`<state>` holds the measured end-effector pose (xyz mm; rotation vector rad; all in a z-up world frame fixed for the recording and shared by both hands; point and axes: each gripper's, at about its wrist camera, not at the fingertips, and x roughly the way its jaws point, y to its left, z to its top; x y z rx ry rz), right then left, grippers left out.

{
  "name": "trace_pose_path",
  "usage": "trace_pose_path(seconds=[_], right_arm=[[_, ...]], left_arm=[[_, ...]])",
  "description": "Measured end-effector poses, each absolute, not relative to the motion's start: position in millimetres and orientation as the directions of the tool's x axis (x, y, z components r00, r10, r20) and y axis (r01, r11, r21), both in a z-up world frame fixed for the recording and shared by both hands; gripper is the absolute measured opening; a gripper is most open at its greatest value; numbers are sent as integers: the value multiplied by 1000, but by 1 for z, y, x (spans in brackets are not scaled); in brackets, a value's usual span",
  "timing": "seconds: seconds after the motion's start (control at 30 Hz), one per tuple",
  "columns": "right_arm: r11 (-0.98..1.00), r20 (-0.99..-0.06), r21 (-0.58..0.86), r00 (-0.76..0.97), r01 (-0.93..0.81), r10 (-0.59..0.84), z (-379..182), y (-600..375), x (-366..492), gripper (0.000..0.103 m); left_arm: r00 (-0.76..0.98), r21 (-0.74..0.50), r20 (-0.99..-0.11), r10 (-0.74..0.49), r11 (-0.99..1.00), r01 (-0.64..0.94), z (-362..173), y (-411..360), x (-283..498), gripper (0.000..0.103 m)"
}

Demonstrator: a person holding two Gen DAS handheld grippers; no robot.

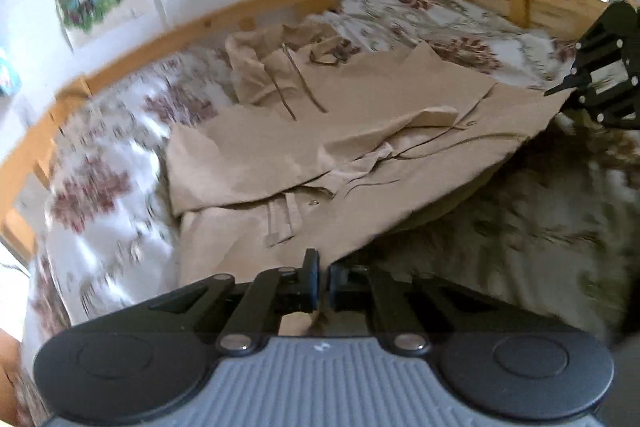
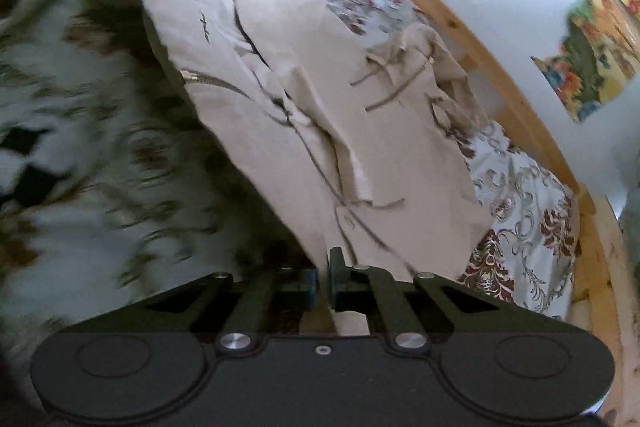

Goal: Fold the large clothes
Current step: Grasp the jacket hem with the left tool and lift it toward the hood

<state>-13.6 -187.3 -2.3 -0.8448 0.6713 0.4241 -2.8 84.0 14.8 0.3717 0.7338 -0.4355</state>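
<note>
Left gripper (image 1: 323,273) was angled downward, jaws pinched together on a fabric edge. Right gripper (image 2: 323,273) matched it: tilted down, jaws clamped on fabric too. Each showed at the edge of the other's view, well apart, fingers pointing roughly the same way.

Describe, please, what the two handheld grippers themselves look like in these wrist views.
The left gripper has a grey ribbed body, black round side housings, black linkage bars with silver pivot pins, and dark blue-tinted pads. The right gripper is built alike, but its body is plain black.
</note>
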Motion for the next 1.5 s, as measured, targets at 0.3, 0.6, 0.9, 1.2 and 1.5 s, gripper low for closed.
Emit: trace_pose_path(seconds=[0.3, 0.6, 0.9, 1.2, 1.5], right_arm=[[645, -758, -438, 643, -627, 110, -17, -183, -27, 24], [692, -787, -317, 587, -649, 189, 8, -209, -28, 70], [773, -681, -269, 681, -574, 269, 57, -242, 38, 101], [935, -541, -161, 821, -317, 185, 42, -280, 235, 99], [996, -479, 56, 874, -68, 87, -16, -309, 458, 77]], left_arm=[[517, -74, -778, -357, 869, 489, -2, 110, 9, 18], [511, -95, -787, -346, 886, 454, 24, 116, 46, 73], [653, 59, -724, -221, 924, 378, 74, 79, 165, 100], [791, 101, -593, -151, 961, 259, 50, 36, 347, 102], [814, 51, -545, -200, 961, 270, 12, 18, 461, 102]])
